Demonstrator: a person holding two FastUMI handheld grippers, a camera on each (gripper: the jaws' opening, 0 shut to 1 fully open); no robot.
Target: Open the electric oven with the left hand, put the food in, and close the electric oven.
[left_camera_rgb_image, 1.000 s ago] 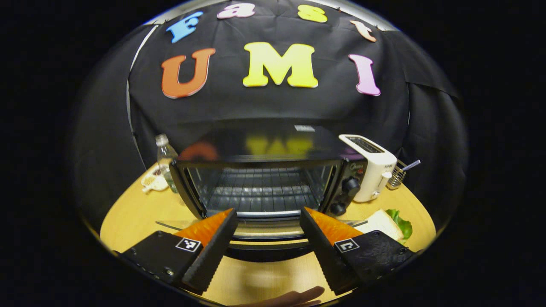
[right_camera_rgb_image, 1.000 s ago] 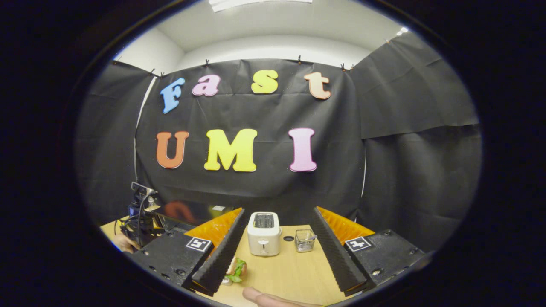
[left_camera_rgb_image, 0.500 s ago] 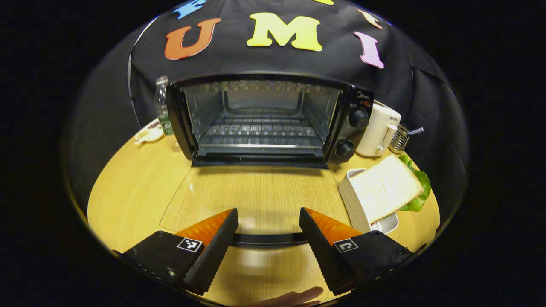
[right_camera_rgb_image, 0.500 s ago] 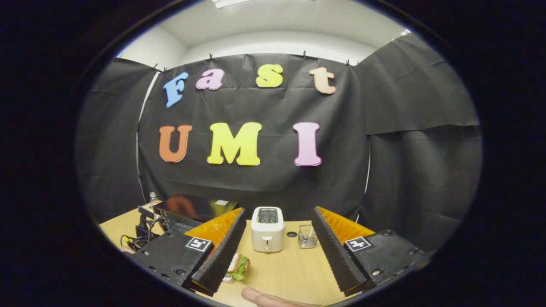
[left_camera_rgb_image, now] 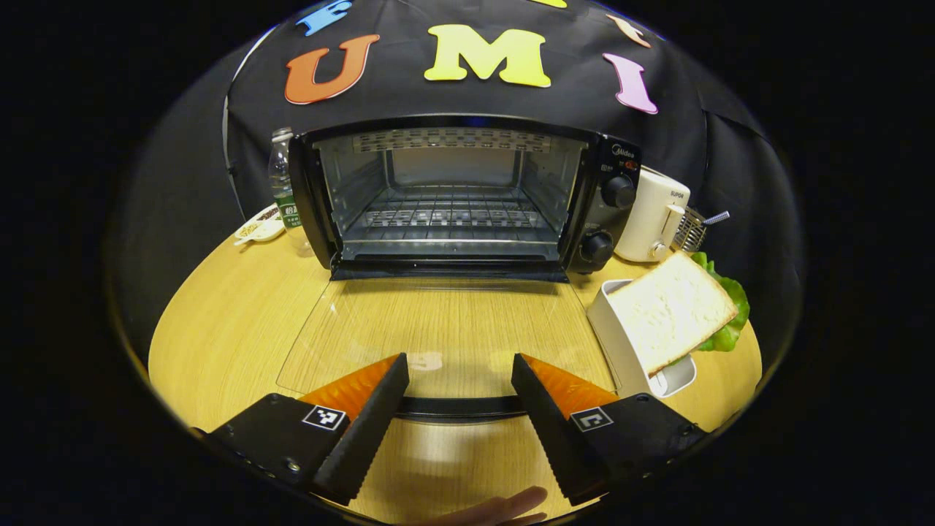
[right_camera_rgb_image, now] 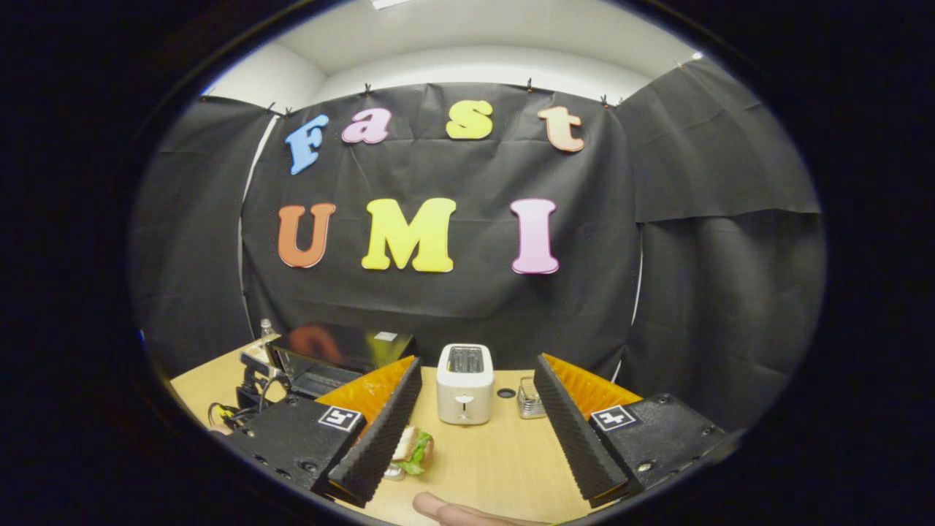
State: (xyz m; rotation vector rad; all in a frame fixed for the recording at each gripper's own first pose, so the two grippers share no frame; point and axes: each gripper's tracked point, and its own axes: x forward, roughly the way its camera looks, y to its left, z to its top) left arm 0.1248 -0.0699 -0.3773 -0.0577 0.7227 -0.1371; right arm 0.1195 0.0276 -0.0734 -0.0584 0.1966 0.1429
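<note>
Left gripper (left_camera_rgb_image: 456, 398) has its fingers spread wide, either side of the oven door's dark handle (left_camera_rgb_image: 459, 408) without pressing on it; the glass door (left_camera_rgb_image: 438, 332) lies fully down. Straight ahead stands one open electric oven (left_camera_rgb_image: 456, 197) with two knobs (left_camera_rgb_image: 608, 219); its brand mark is too small to read. Ahead to its right, one sandwich (left_camera_rgb_image: 676, 310) leans in a white holder (left_camera_rgb_image: 628, 347), near one white toaster (left_camera_rgb_image: 652, 223). Right gripper (right_camera_rgb_image: 475, 431) hangs spread and empty above the table (right_camera_rgb_image: 497, 467).
</note>
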